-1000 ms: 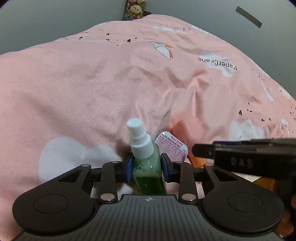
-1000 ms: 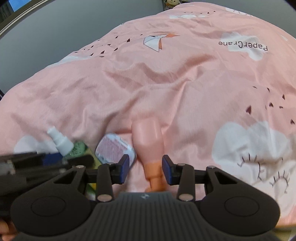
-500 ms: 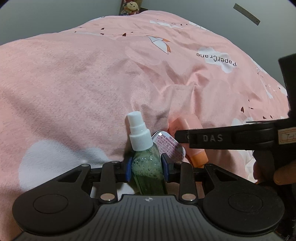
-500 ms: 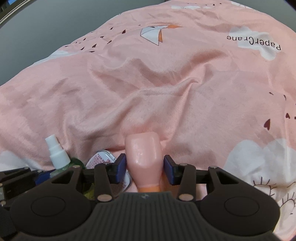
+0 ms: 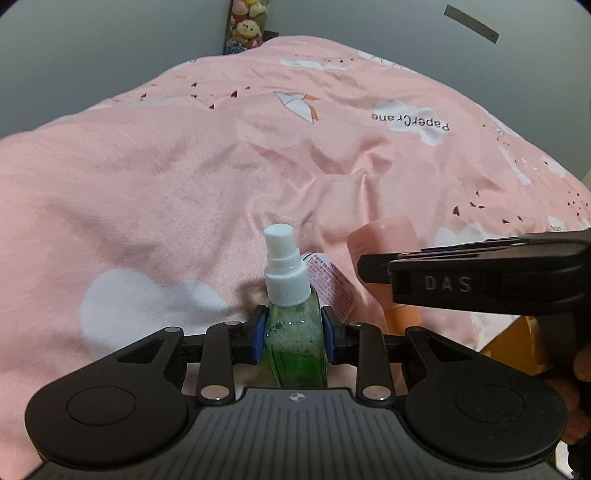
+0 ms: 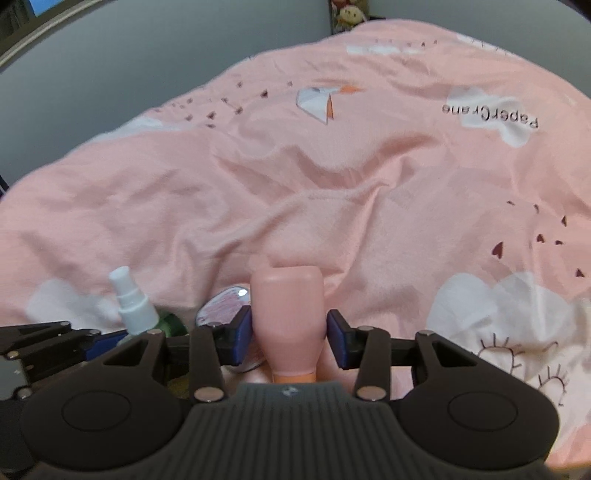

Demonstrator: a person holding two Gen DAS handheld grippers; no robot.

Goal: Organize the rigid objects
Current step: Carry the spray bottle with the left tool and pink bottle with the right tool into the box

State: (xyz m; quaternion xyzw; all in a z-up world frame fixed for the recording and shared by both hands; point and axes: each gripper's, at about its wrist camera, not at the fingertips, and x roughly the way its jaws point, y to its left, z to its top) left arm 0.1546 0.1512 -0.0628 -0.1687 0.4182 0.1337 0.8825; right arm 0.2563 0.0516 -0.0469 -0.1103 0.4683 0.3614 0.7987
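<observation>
My left gripper (image 5: 294,338) is shut on a green spray bottle (image 5: 291,325) with a white cap, held upright just above the pink duvet. My right gripper (image 6: 289,334) is shut on a pink bottle (image 6: 288,317) with an orange cap toward the camera. The pink bottle (image 5: 388,240) and the right gripper's black side show at the right of the left wrist view. The spray bottle (image 6: 133,306) shows at the left of the right wrist view. A small round tin (image 5: 330,284) with a red-printed label lies on the duvet between the two bottles; it also shows in the right wrist view (image 6: 223,306).
A pink duvet (image 5: 184,184) with white clouds and "PaperCrane" print covers the bed. Grey walls stand behind it. Plush toys (image 5: 245,26) sit at the far corner. An orange-brown surface (image 5: 517,343) shows past the duvet's edge at the lower right.
The right gripper has closed on the pink bottle and lifted it. The left gripper has risen a little with the spray bottle still in it. The tin has stayed on the duvet.
</observation>
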